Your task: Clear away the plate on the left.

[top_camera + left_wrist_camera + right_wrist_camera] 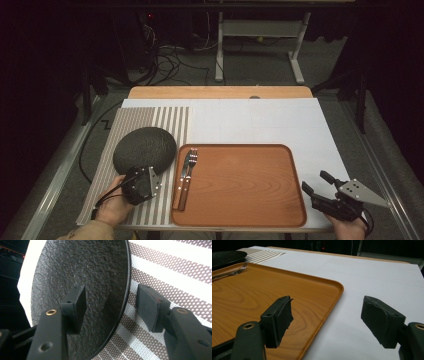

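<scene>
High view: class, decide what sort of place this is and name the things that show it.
Probably a lab or workshop bench staged as a dining setting: a wooden tray with a fork, a dark plate on a striped placemat, and loose cables on the floor behind.

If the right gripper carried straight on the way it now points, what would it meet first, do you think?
Probably nothing soon: the right gripper, jaws open, straddles the right rim of the wooden tray, and beyond lies bare white table. Depth is hard to judge.

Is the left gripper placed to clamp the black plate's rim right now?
Probably yes: the left gripper already straddles the black plate rim, one pad over it, one over the striped placemat, jaws open and nothing between.
</scene>
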